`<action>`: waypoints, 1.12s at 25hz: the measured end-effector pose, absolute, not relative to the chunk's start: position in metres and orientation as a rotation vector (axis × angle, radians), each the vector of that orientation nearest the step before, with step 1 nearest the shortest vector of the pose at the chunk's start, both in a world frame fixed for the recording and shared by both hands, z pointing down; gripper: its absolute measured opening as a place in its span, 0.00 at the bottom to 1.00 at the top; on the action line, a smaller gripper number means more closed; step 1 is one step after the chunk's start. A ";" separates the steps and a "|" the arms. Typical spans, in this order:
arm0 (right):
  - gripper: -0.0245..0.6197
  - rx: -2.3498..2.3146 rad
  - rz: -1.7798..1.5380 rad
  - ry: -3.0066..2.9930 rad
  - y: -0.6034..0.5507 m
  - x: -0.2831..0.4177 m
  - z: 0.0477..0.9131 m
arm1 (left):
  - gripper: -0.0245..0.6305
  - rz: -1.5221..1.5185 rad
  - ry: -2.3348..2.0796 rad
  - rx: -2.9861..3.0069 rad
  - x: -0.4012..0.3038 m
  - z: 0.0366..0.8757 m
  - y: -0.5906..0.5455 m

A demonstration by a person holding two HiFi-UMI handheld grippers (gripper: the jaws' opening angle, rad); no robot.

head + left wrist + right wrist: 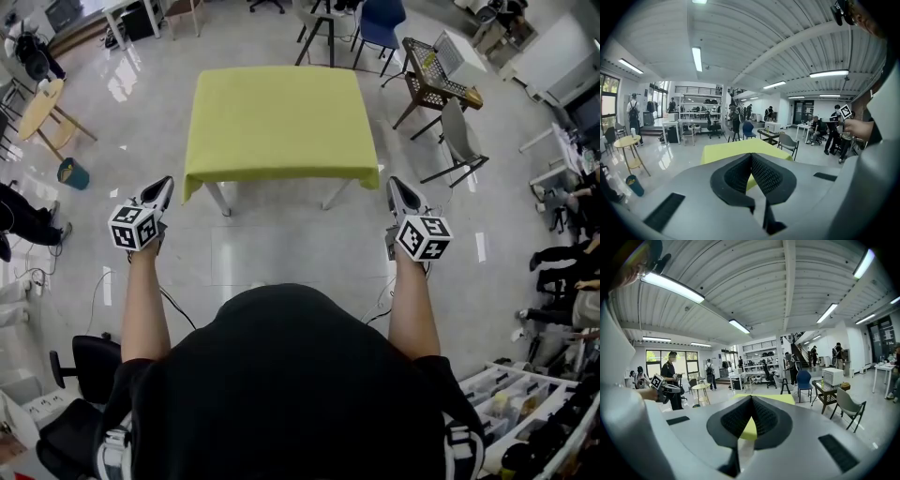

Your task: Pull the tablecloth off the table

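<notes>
Left tool (166,182) and right tool (395,182), closed, face tablecloth (279,122).

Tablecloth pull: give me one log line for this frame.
phase: pre-grasp | tablecloth: spread on table, untouched | left gripper: shut, empty, short of cloth | right gripper: shut, empty, short of cloth

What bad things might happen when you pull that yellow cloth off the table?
1. The left claw and right claw are both shut and short of the tablecloth; unless they open, they may only poke its hem.
2. Pulling one corner harder could drag the cloth crooked and snag it on a corner of the table.
3. Stepping back, the person might trip on the floor cables.
</notes>
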State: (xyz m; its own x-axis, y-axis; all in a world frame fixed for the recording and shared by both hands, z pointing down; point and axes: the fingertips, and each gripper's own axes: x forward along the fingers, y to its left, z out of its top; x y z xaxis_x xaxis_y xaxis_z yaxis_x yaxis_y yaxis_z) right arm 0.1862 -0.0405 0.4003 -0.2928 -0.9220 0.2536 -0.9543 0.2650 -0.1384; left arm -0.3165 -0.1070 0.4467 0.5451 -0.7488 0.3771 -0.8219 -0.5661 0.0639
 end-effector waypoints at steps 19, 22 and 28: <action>0.06 1.833 0.421 -2.412 -0.087 0.153 0.393 | 0.07 0.476 -1.226 2.574 -0.338 0.448 -0.177; 0.06 1.836 0.420 -2.410 -0.095 0.147 0.394 | 0.07 0.474 -1.220 2.573 -0.345 0.450 -0.185; 0.06 1.832 0.418 -2.407 -0.106 0.126 0.396 | 0.07 0.471 -1.192 2.575 -0.358 0.457 -0.198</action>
